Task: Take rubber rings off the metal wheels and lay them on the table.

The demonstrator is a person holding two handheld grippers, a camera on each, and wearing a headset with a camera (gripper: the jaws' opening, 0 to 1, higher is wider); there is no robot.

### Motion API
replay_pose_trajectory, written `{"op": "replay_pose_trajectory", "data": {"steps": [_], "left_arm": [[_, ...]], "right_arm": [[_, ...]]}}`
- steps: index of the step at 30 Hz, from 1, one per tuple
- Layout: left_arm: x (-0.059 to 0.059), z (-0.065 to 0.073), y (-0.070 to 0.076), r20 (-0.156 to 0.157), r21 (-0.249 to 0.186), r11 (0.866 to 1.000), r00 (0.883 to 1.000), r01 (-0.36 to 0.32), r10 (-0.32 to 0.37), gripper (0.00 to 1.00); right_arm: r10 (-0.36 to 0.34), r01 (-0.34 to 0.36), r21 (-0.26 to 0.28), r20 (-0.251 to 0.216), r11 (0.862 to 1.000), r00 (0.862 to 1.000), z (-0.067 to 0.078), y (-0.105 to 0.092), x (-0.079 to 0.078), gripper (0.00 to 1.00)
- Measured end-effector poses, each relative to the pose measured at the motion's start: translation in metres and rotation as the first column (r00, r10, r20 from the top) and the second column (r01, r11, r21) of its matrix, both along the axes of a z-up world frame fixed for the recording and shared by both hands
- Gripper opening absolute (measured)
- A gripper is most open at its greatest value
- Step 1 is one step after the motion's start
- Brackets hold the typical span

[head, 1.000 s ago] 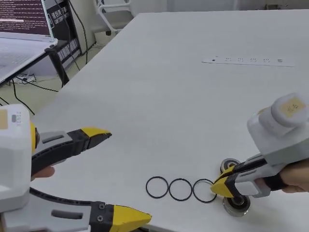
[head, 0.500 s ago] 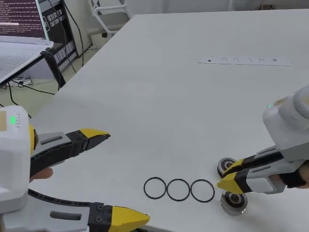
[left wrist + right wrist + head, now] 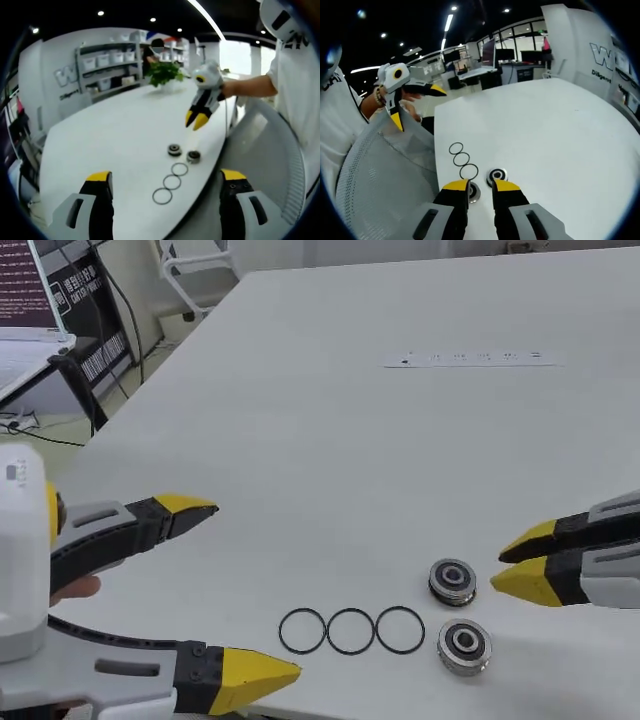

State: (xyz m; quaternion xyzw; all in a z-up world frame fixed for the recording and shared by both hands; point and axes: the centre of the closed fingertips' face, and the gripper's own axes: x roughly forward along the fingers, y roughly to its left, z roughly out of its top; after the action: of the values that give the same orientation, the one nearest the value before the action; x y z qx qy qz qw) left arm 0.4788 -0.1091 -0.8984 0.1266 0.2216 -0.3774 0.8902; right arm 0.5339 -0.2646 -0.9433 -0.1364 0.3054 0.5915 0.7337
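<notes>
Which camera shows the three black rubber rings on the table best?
The head view: the three thin black rubber rings lie in a clear row, largest and uncovered. The left gripper view shows the rings whole but small; the right gripper view shows them small and fisheye-warped.

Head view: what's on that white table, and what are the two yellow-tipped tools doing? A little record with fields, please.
Surface: white table
Rubber rings: three, flat in a row near the front edge
Metal wheels: two, just right of the row
Left gripper: jaws wide open, empty
Right gripper: jaws slightly apart, empty, tips near the wheels
</notes>
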Motion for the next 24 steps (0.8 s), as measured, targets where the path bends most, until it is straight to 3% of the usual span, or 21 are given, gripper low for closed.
{"op": "replay_pose_trajectory", "data": {"steps": [5, 13, 18, 24], "left_arm": [[0.004, 0.002, -0.004, 0.004, 0.008, 1.000, 1.000, 0.021, -0.021, 0.89], [0.012, 0.011, -0.021, 0.027, 0.009, 0.997, 0.997, 0.078, -0.078, 0.88], [0.020, 0.020, -0.031, 0.049, 0.012, 0.994, 0.993, 0.109, -0.109, 0.88], [0.024, 0.031, -0.057, 0.082, -0.008, 0.985, 0.982, 0.172, -0.171, 0.83]], "right_arm": [[-0.053, 0.053, 0.012, 0.014, 0.999, 0.998, 0.002, -0.015, 0.005, 0.17], [-0.125, 0.125, 0.047, -0.004, 0.991, 0.992, -0.004, -0.031, 0.010, 0.19], [-0.208, 0.213, 0.097, -0.060, 0.972, 0.976, -0.013, -0.038, 0.018, 0.19], [-0.250, 0.257, 0.092, -0.085, 0.962, 0.965, -0.028, -0.044, 0.022, 0.19]]}}
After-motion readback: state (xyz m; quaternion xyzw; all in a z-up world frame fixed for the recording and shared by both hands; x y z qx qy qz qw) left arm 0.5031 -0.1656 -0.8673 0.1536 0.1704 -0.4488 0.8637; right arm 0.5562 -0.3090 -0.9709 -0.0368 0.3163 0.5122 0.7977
